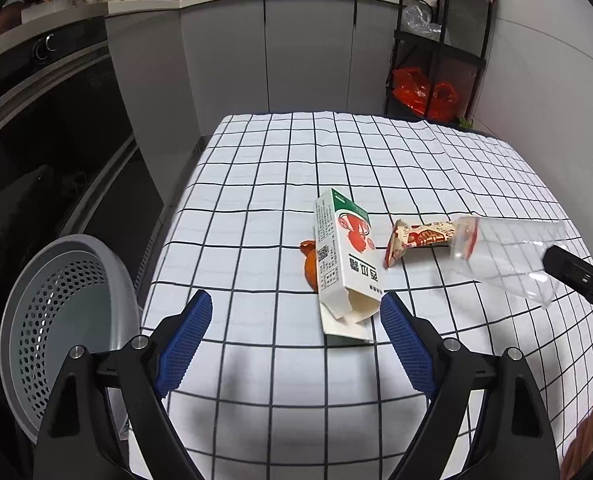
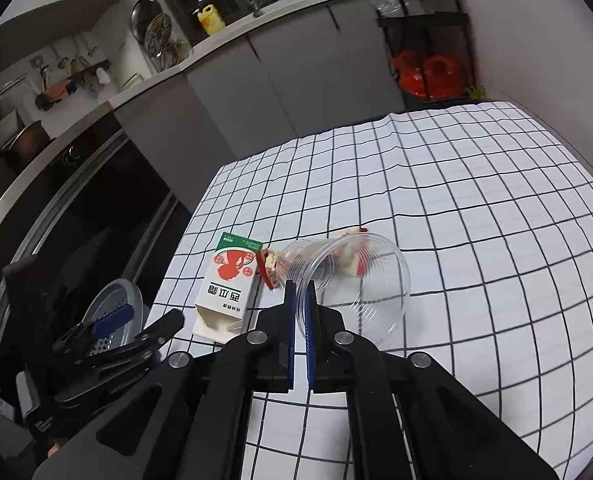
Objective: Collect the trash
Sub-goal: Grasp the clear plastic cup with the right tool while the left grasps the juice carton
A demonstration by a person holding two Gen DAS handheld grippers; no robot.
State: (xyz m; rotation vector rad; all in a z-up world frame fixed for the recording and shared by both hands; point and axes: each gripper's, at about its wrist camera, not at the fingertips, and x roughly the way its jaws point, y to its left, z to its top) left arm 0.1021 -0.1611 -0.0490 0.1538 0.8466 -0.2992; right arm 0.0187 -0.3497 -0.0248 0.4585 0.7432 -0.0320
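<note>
Clear, ribbed plastic is pinched between the blue pads of the right gripper [image 2: 301, 300], whose jaws are closed to a narrow slit on the rim of a see-through cup [image 2: 352, 284]. In the left wrist view the cup [image 1: 504, 256] hangs above the tablecloth at the right, with only 1 black finger of that gripper showing, the rest cut off by the frame edge.

The left gripper [image 1: 296, 320] stands wide with nothing between its textured blue pads, above the checked tablecloth [image 1: 256, 200] and just short of the open end of a white carton [image 1: 344, 264]. The carton has a green top and a red figure printed on its face; it lies flat, its flap torn open toward the camera. An orange scrap [image 1: 309, 268] is largely hidden behind the carton's left side, and its shape is hard to make out. A crumpled red-and-cream wrapper [image 1: 420, 238] lies to the right of the carton; its far end is seen only through the cup's wall, blurred.

A grey perforated basket [image 1: 64, 312] sits off the table's left edge, partly covered by the gripper's frame. The cloth is white with a thin black grid and lies rippled at the far corner. A black shelf rack [image 1: 440, 40] holding red bags stands beyond the table.
</note>
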